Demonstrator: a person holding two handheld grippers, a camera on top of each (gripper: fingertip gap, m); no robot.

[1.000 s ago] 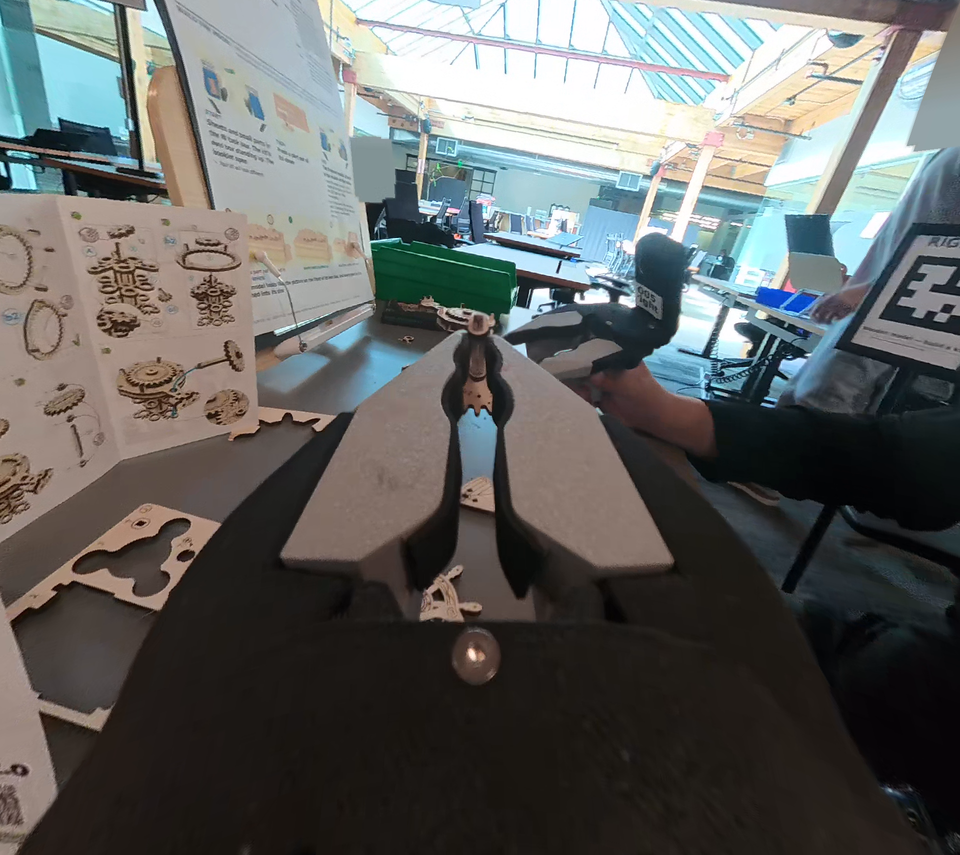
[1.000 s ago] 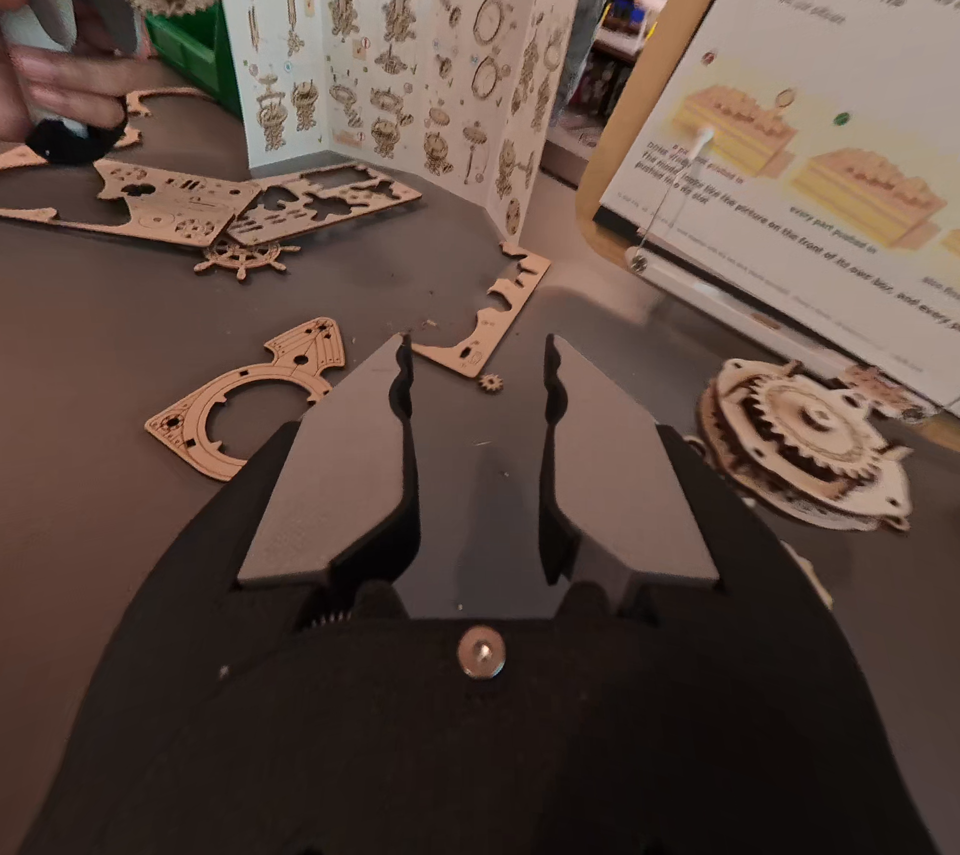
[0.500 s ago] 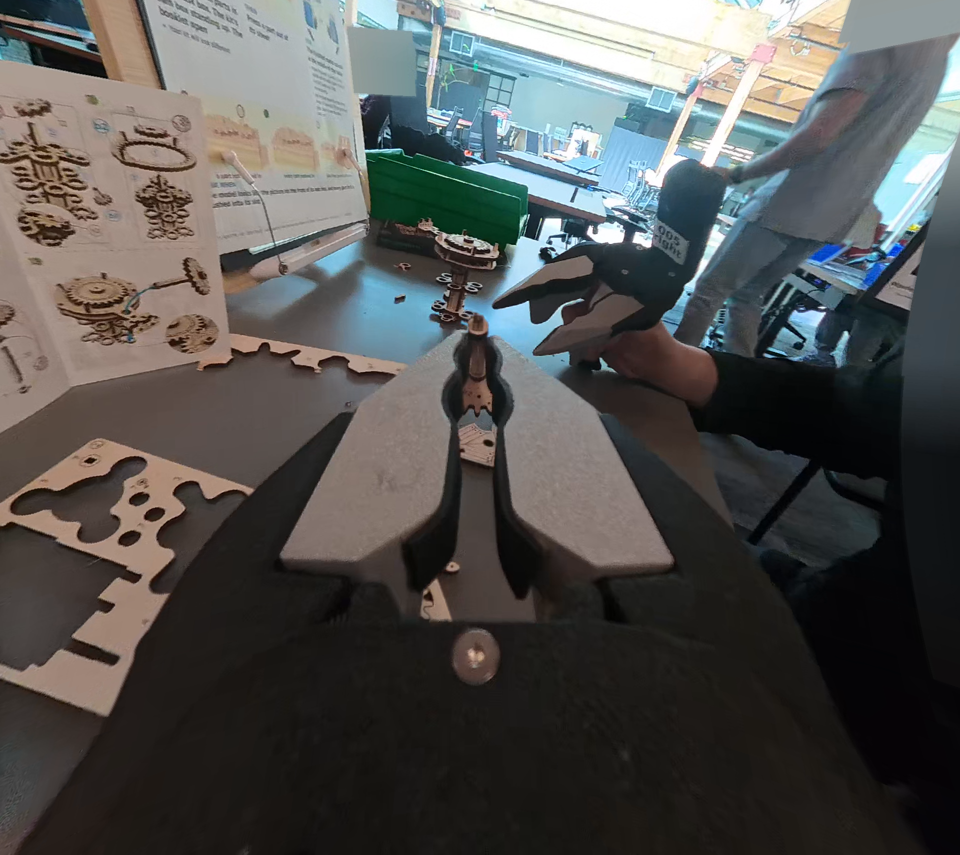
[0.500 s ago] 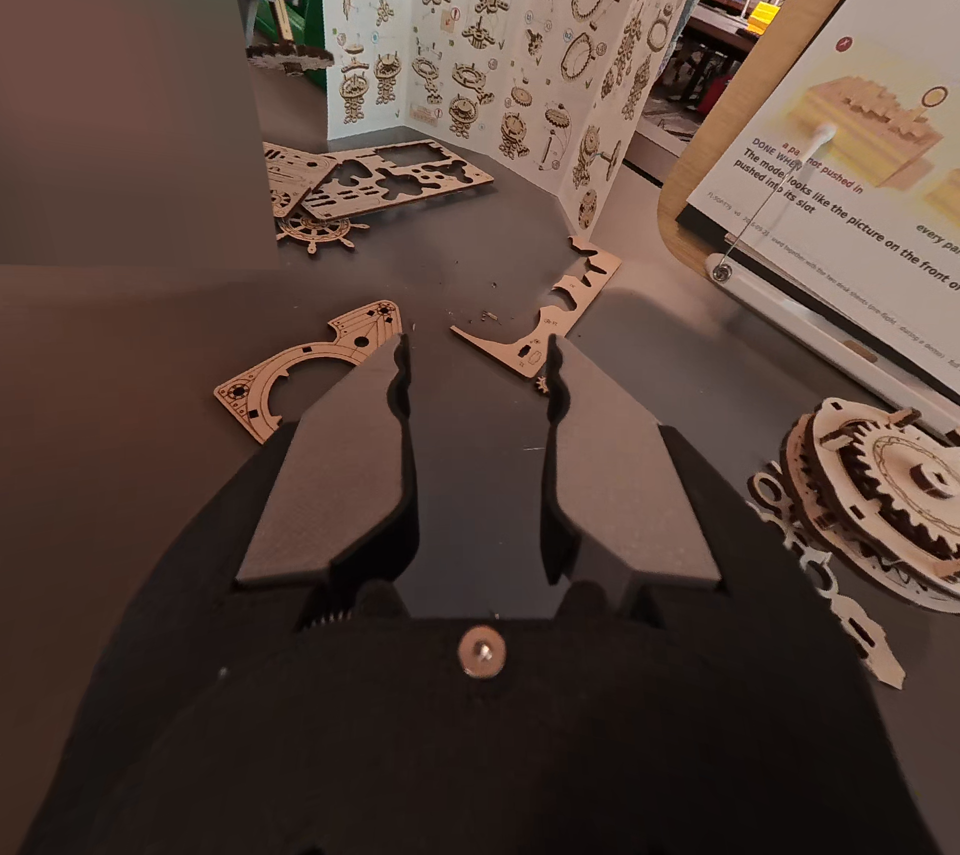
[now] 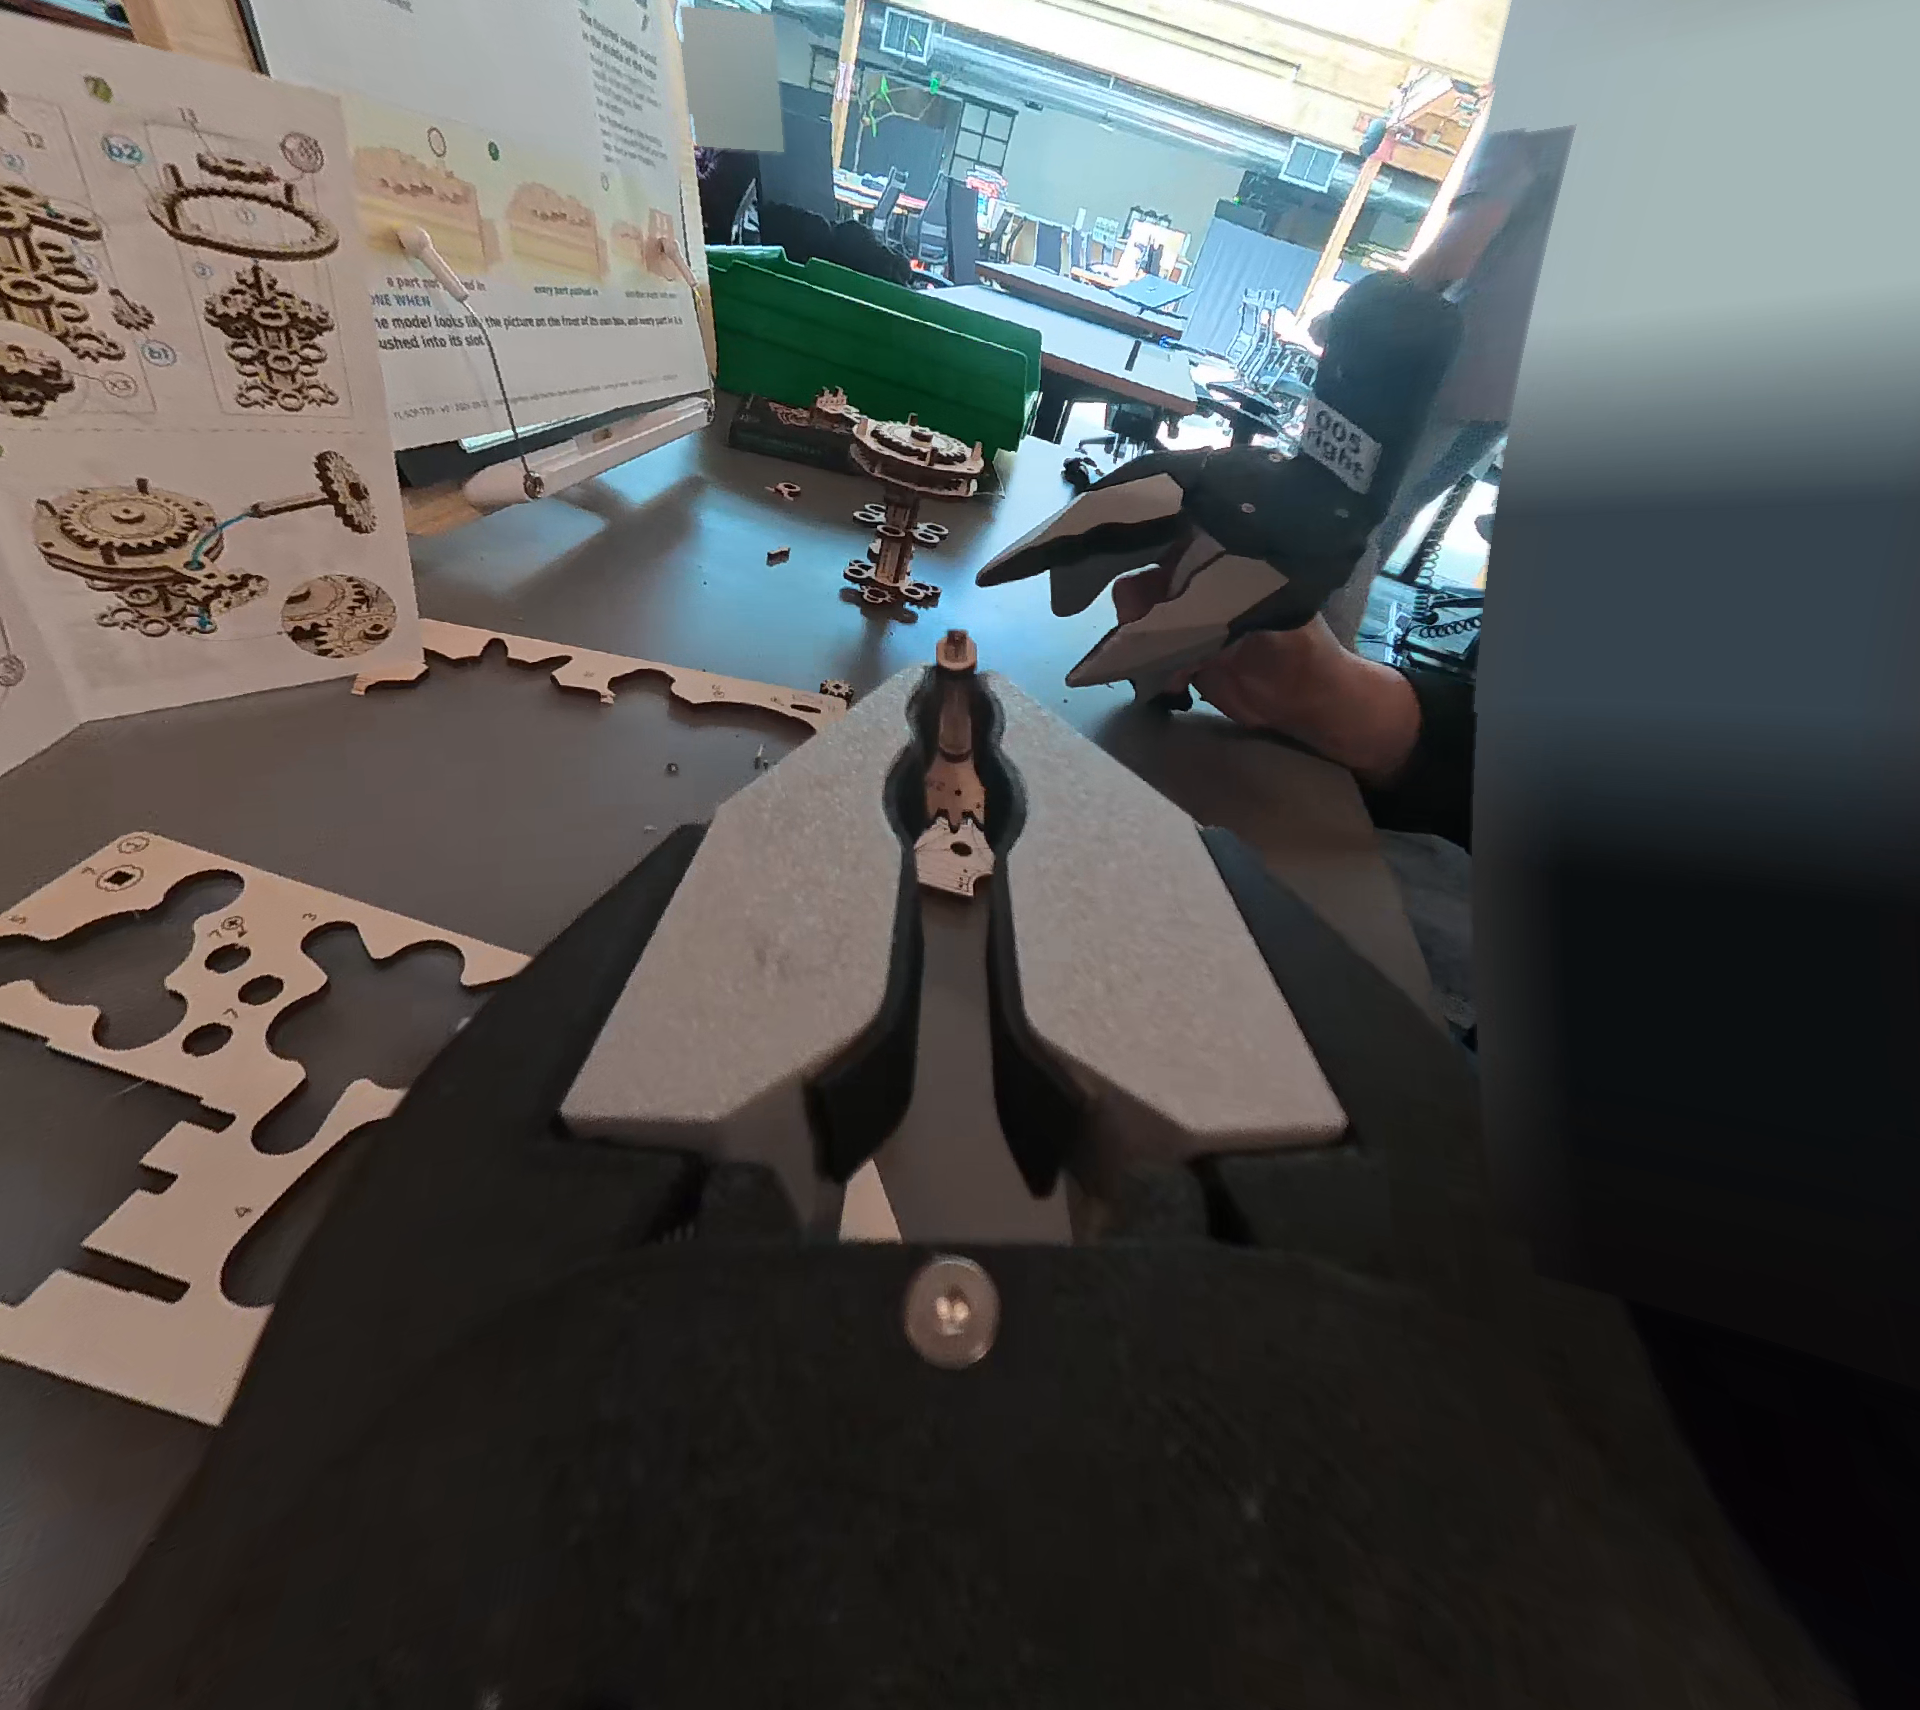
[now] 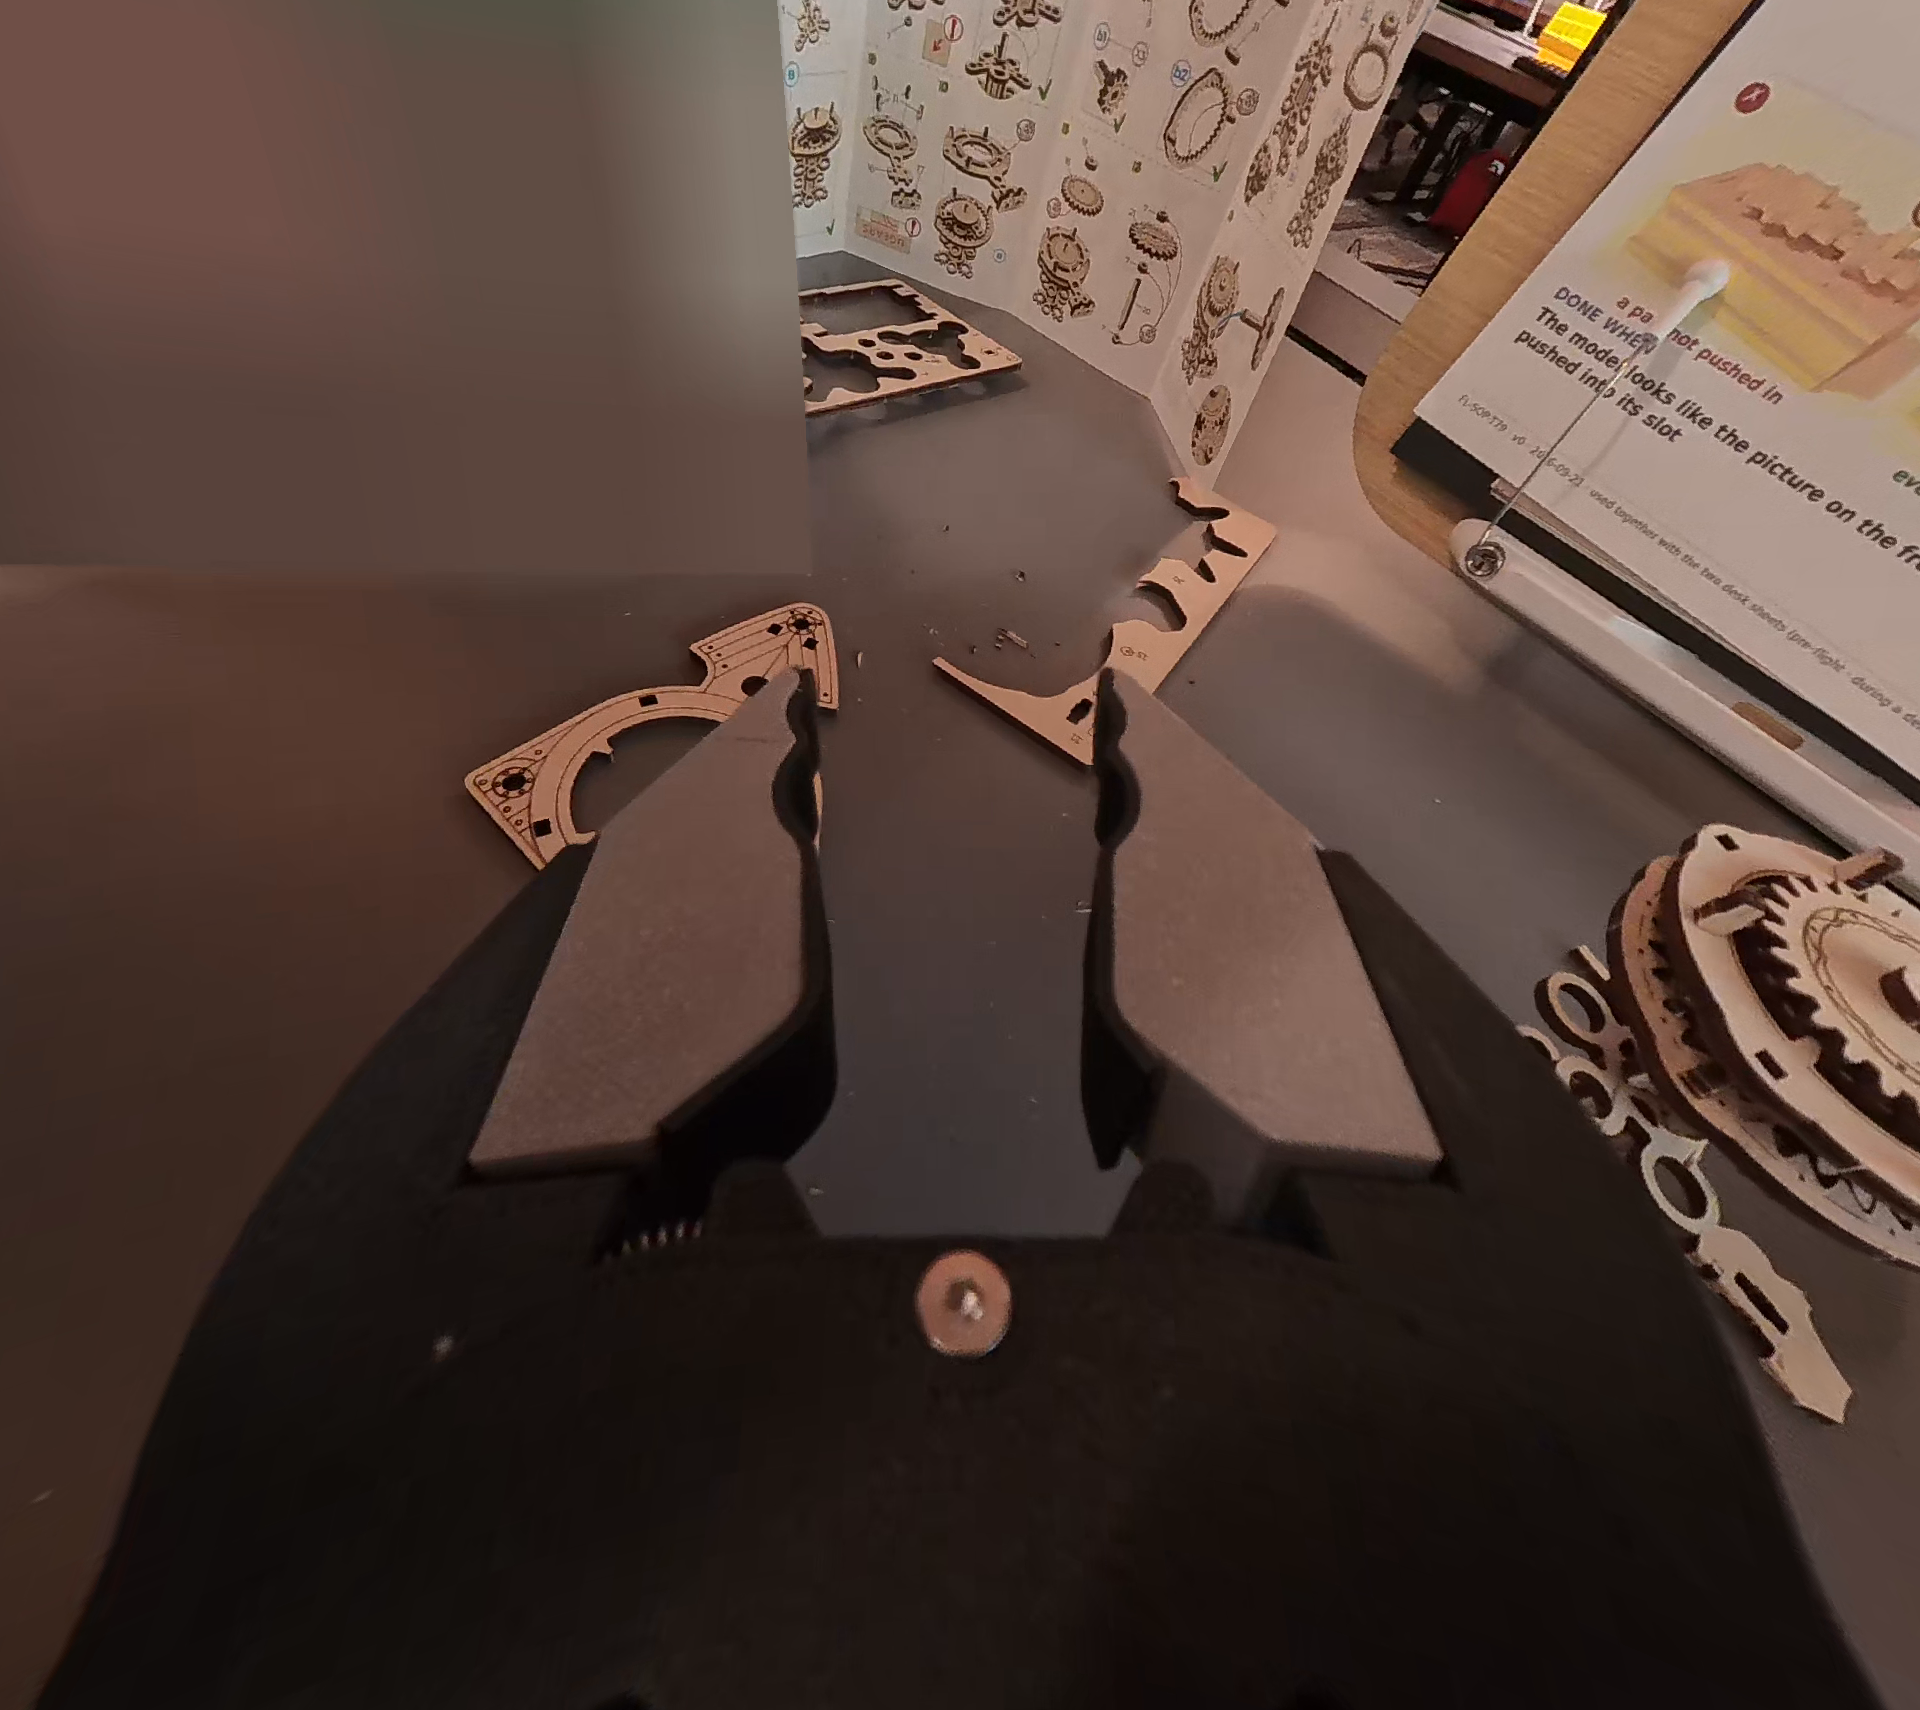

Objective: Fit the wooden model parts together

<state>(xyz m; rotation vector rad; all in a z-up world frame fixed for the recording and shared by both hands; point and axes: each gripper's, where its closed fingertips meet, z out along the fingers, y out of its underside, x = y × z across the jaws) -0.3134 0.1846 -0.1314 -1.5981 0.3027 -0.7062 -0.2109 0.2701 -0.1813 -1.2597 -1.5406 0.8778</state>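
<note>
My left gripper is shut on a small wooden shaft with a gear piece, held above the dark table. A wooden model, a round geared top on a stem, stands on the table beyond it. My right gripper is open and empty, low over the table; it also shows in the left wrist view, held by a hand. Its fingertips reach a flat curved wooden part on the left and an offcut strip on the right. The geared model lies to its right.
A folded instruction booklet and a board with a printed sheet stand at the back. Punched-out sheets lie flat. A tiny gear lies by the strip. A green bin sits behind. The gap from one gripper's tips to the other's is roughly 15 centimetres.
My right gripper has moved forward to the offcut strip and curved part, staying open. My left gripper has tilted down toward the table, still shut on the shaft.
</note>
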